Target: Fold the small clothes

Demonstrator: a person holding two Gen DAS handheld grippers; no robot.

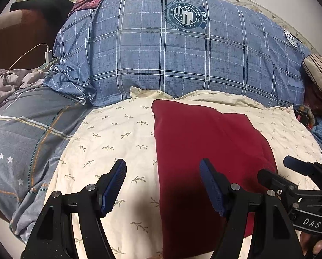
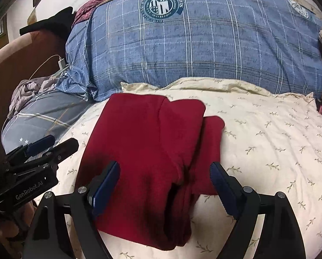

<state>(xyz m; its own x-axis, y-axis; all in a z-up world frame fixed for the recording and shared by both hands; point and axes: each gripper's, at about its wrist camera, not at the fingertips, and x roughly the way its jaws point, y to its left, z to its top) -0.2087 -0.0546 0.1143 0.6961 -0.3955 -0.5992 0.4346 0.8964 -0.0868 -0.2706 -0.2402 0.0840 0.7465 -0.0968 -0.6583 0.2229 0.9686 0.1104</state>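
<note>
A dark red garment lies folded in layers on a cream leaf-print pillow. It also shows in the left wrist view, on the pillow. My left gripper is open and empty, above the garment's left edge. My right gripper is open and empty, its fingers spread over the garment's near end. The right gripper shows at the right of the left wrist view, and the left gripper at the left of the right wrist view.
A big blue plaid duvet is piled behind the pillow. A grey plaid cover with stars lies left. A white charger and cable sit at the far left. A striped cushion is at the right.
</note>
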